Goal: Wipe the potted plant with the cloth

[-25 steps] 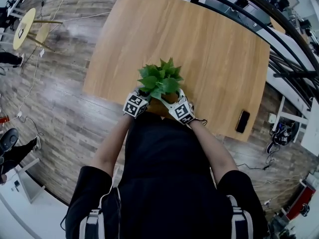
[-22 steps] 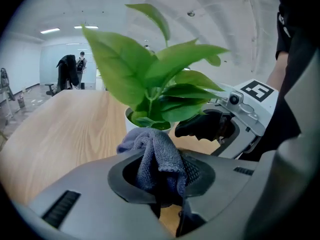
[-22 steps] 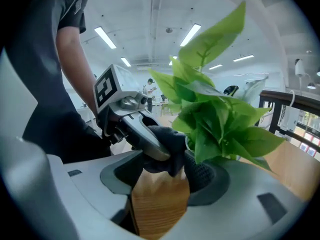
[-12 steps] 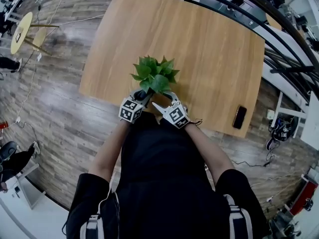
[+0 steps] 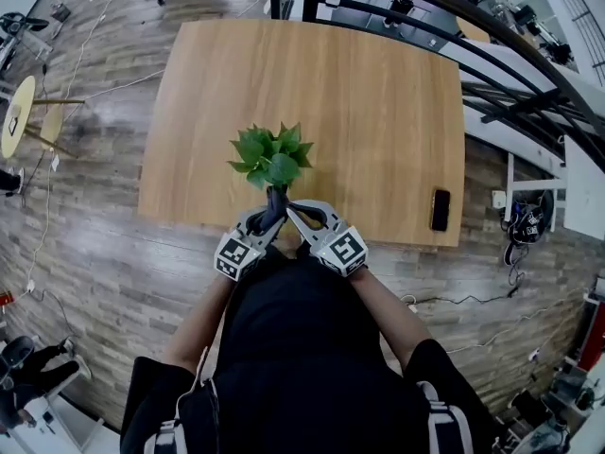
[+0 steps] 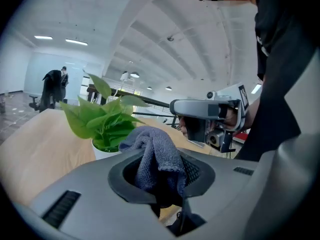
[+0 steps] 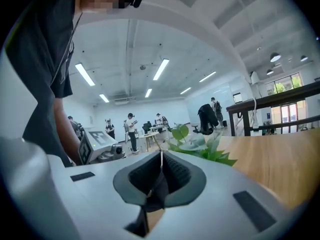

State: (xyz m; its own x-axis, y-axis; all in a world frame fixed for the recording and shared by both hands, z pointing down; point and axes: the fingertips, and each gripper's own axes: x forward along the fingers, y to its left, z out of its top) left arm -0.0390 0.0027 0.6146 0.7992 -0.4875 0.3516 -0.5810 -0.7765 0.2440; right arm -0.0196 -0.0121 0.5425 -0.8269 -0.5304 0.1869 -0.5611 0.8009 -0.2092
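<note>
A small green potted plant stands near the front edge of the wooden table. Just in front of it my two grippers meet tip to tip. My left gripper is shut on a grey-blue cloth, which bunches up out of its jaws; the same cloth looks dark from the head camera. Beyond the cloth I see the plant in its white pot. My right gripper is shut, its pads meeting with nothing visible between them. Leaves of the plant show just past its jaws.
A black phone lies near the table's front right corner. Dark metal railings run along the right side. A round yellow stool stands on the floor at left. People stand far off in the room.
Both grippers have lifted away from the sides of the pot and come together in front of the plant. The right jaws, wide open before, are now shut.
</note>
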